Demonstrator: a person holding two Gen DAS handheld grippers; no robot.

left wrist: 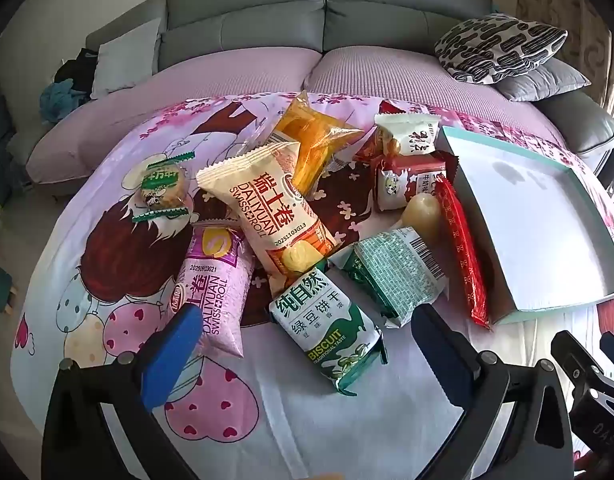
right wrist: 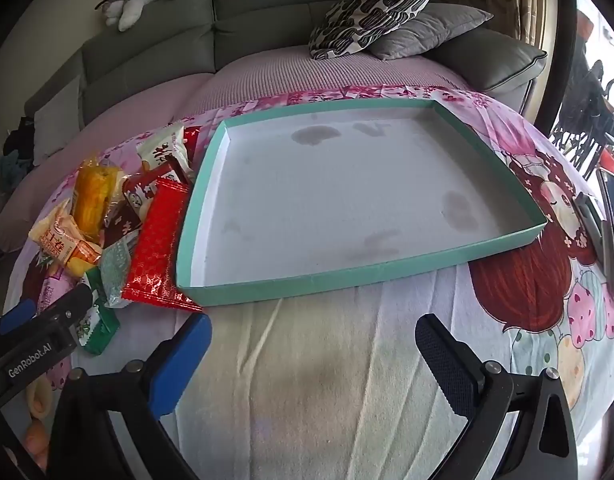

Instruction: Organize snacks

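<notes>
- The left gripper is spread fully, nothing grasped, at the frame's lower centre.
- The right gripper is likewise released.
- The green biscuit pack lies between the left fingers, its long axis running upper left to lower right.
- The teal tray lies centre frame, unfilled.

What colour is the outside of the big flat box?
The box is light teal green outside and white inside, seen best from the right wrist view.
</notes>
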